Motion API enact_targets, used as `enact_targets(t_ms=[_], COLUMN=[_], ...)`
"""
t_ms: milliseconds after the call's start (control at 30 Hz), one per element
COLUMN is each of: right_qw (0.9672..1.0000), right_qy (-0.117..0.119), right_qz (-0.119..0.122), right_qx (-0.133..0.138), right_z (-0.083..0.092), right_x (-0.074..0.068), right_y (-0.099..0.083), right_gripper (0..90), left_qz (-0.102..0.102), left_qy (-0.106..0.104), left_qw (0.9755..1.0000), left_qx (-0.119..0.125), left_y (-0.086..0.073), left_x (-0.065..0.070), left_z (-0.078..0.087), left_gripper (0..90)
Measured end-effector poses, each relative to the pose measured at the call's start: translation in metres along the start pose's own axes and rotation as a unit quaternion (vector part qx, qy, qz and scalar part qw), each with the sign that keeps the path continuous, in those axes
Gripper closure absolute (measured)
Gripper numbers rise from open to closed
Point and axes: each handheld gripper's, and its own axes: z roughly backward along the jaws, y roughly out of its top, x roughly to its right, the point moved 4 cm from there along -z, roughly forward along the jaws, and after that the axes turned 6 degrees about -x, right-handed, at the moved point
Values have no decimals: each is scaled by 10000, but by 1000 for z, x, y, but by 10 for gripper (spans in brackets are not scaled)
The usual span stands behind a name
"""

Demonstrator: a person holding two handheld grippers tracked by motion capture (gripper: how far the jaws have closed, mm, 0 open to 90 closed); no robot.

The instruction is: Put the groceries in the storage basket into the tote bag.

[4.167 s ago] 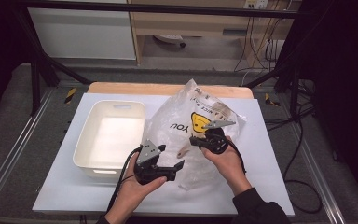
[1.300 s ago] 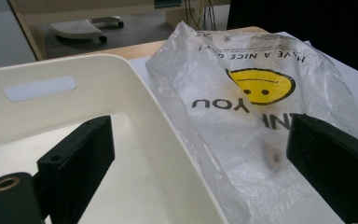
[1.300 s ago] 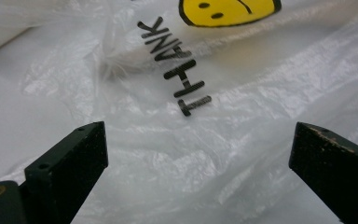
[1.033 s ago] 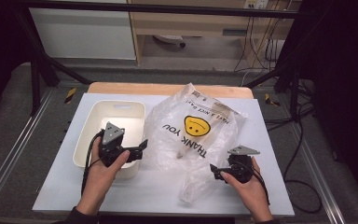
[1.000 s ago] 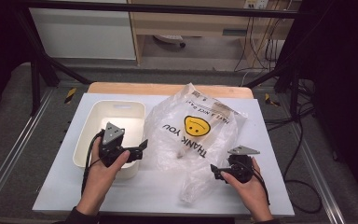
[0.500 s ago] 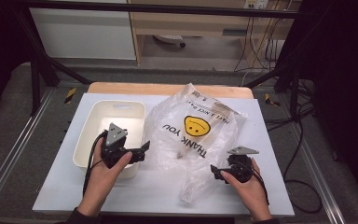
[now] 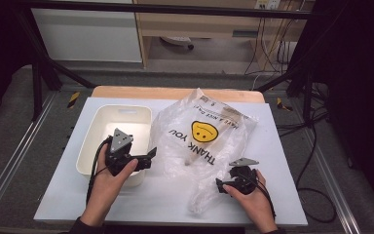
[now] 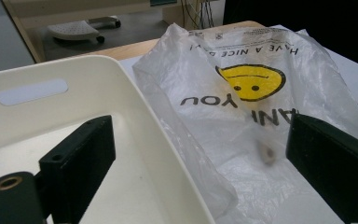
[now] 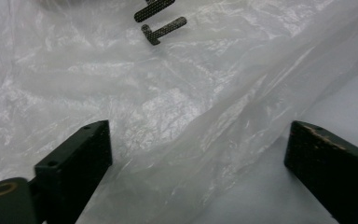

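On the white table [image 7: 282, 146], crumpled clear smiley-face bag [image 7: 209, 141], both hand-held grippers wide, nothing gripped.

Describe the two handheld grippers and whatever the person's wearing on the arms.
Both are black handheld units. The left gripper and right gripper each carry a grey three-cornered plate on top and trail a black cable. In the gripper views each has two flat, blocky black jaws with small screw holes, plus a brass-ringed hole low on the left. Dark sleeve cuffs show at both wrists.
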Motion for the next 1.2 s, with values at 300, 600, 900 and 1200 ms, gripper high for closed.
enact_targets(t_ms=[300,600,900,1200], right_qw=[9992,9984,9985,9990], right_qy=[188,407,489,333], right_qz=[219,295,236,303], right_qx=[263,257,107,51], right_z=[5,4,13,21], right_x=[-5,-2,16,41], right_y=[1,4,-2,-5], right_gripper=[592,900,900,900], left_qz=[-6,-15,-19,-96], left_qy=[-1,-7,-6,-16], left_qw=[10000,10000,10000,10000], left_qx=[6,23,20,6], left_y=[1,2,2,3], left_x=[1,2,2,6], left_z=[1,1,2,2], left_gripper=[82,83,86,87])
